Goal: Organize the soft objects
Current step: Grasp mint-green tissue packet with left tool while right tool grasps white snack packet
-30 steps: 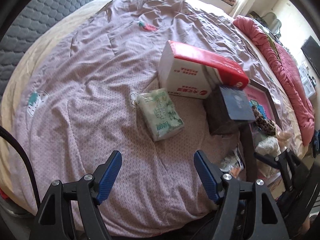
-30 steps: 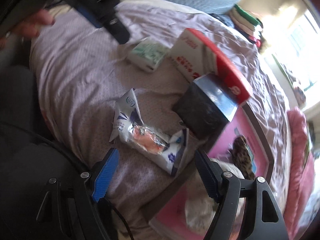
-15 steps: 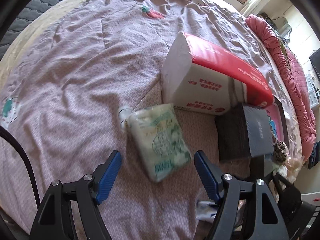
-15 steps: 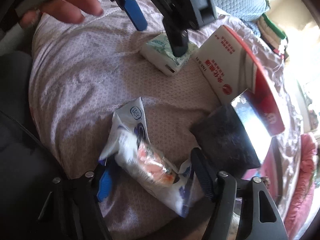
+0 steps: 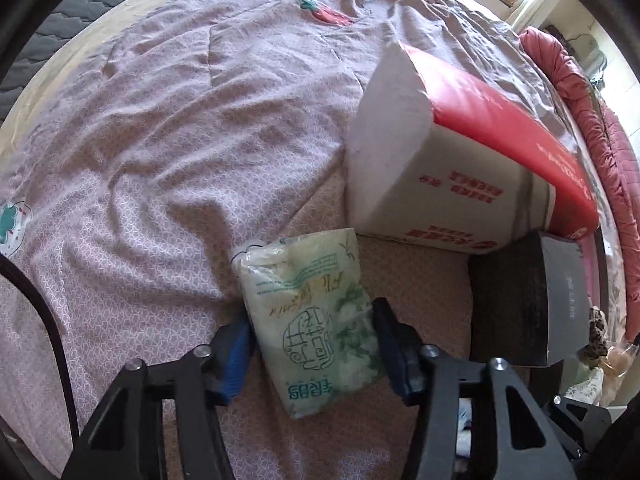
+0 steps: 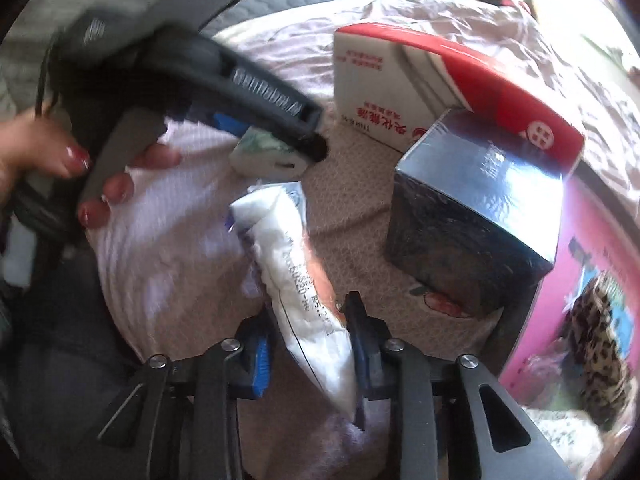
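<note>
A green-printed tissue pack (image 5: 316, 320) lies on the pink bedsheet (image 5: 160, 160). My left gripper (image 5: 312, 344) is closed around its sides, blue pads pressing it. It also shows in the right wrist view (image 6: 264, 156) under the left gripper's body. A white wet-wipe pack with an orange patch (image 6: 300, 280) sits between the fingers of my right gripper (image 6: 310, 356), which is shut on its near end. A big red-and-white tissue pack (image 5: 460, 168) stands behind, also in the right wrist view (image 6: 420, 92).
A dark cube box (image 5: 528, 300) sits right of the green pack, also in the right wrist view (image 6: 472, 216). A pink box with a leopard-print item (image 6: 592, 312) lies at the right. A rolled red blanket (image 5: 600, 120) lines the bed's far right edge.
Both grippers moved forward and closed: the left onto the green tissue pack, the right onto the white wipe pack, which turned lengthwise between the fingers.
</note>
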### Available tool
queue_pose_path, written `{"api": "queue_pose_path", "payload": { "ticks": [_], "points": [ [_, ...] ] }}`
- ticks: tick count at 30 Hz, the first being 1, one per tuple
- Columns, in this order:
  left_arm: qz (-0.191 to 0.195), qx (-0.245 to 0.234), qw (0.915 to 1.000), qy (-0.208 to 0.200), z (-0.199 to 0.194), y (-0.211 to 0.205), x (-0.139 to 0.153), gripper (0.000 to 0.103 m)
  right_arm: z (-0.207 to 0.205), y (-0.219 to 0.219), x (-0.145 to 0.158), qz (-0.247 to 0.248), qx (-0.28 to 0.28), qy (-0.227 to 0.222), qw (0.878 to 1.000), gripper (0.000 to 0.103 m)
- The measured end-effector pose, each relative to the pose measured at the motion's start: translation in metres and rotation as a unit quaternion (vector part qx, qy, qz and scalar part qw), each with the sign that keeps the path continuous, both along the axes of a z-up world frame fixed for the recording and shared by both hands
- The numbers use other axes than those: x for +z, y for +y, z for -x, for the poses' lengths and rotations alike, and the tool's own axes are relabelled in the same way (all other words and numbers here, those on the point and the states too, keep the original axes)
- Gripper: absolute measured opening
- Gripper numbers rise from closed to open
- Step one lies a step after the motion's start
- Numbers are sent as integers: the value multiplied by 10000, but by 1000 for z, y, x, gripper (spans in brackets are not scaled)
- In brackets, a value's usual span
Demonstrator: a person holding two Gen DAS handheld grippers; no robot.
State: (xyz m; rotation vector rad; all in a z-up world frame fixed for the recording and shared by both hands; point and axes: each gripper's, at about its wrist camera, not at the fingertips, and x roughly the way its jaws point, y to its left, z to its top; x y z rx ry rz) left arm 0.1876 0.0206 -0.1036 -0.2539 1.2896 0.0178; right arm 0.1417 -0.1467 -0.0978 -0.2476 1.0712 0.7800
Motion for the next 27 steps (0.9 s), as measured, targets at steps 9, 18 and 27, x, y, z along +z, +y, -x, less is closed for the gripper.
{"api": "queue_pose_path", "payload": {
  "ticks": [9,18,27],
  "points": [
    [244,-165,9991,-319,18,4,21,45,-6,-3,20,-610,-294,69,9977,21],
    [321,-247,9975,-571,36,2,49,45,20,-19,23,-851,-646,167,9941,21],
    [100,-783,9893,-1226,57,-36,118,45,49,-72,98,-1320,-1359,-357,9812,21]
  ]
}}
